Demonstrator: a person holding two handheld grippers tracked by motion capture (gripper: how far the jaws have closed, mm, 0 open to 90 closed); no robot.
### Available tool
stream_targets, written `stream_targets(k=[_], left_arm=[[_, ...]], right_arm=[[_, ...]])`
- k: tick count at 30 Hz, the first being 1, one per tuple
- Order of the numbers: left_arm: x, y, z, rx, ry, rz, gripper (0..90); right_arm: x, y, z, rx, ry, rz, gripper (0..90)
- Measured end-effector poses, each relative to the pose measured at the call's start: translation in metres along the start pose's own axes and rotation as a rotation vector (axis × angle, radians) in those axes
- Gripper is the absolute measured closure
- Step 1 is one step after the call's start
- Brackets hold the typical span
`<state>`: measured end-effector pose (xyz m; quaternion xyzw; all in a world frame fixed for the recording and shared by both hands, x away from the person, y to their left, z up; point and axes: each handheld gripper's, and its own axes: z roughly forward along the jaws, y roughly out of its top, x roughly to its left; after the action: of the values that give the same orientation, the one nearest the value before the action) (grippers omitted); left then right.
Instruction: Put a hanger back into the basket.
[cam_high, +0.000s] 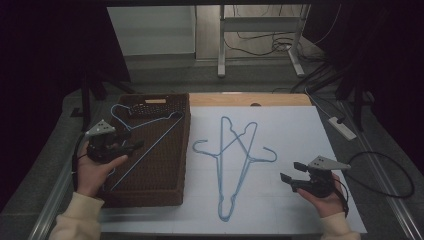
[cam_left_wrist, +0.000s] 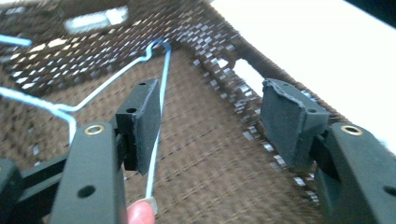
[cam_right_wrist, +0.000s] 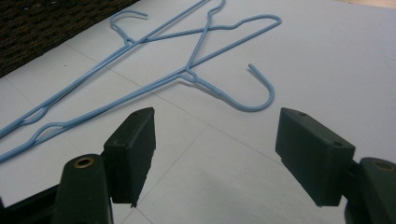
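Brown basket: a woven wicker basket (cam_high: 150, 175) sat ahead of and beneath the left gripper's jaws, its dark weave behind both pads in the left gripper view.
Basket contents: one pale blue wire hanger (cam_high: 150, 131) lay inside, its hook towards the far left corner and one long arm running diagonally down the basket floor.
Hanger in basket: thin blue wire (cam_left_wrist: 161, 84), with a bent shoulder visible beyond the left pad and a straight run passing just behind that pad's inner face; whether wire and pad touched could not be told.
Hangers on sheet: two more blue wire hangers (cam_high: 232, 160) lay crossed on the white sheet (cam_high: 300, 130), ahead of the right gripper's jaws and to their left, with one open hook (cam_right_wrist: 254, 93) nearest the gap.
Left gripper: the left gripper (cam_high: 131, 145) hung over the basket's left side, jaws spread wide, nothing pinched; a fingertip (cam_left_wrist: 140, 212) showed below the wire.
Left hand: wrapped around the gripper body, cream sleeve (cam_high: 75, 217) at the wrist.
Right gripper: the right gripper (cam_high: 290, 172) hovered low over the sheet, jaws spread wide and holding nothing, bare paper between them.
Right hand: cupped beneath the gripper body, pointing it towards the crossed hangers.
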<state>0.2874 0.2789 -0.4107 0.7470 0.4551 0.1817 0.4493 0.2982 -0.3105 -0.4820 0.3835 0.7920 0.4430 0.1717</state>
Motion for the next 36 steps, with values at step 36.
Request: stream_targets(k=[36], left_arm=[[-0.081,-0.029,0.006,-0.034,-0.158,0.047,33.8]], right_arm=[[0.002,-0.002,0.003,0.019,-0.001,-0.017,29.7]])
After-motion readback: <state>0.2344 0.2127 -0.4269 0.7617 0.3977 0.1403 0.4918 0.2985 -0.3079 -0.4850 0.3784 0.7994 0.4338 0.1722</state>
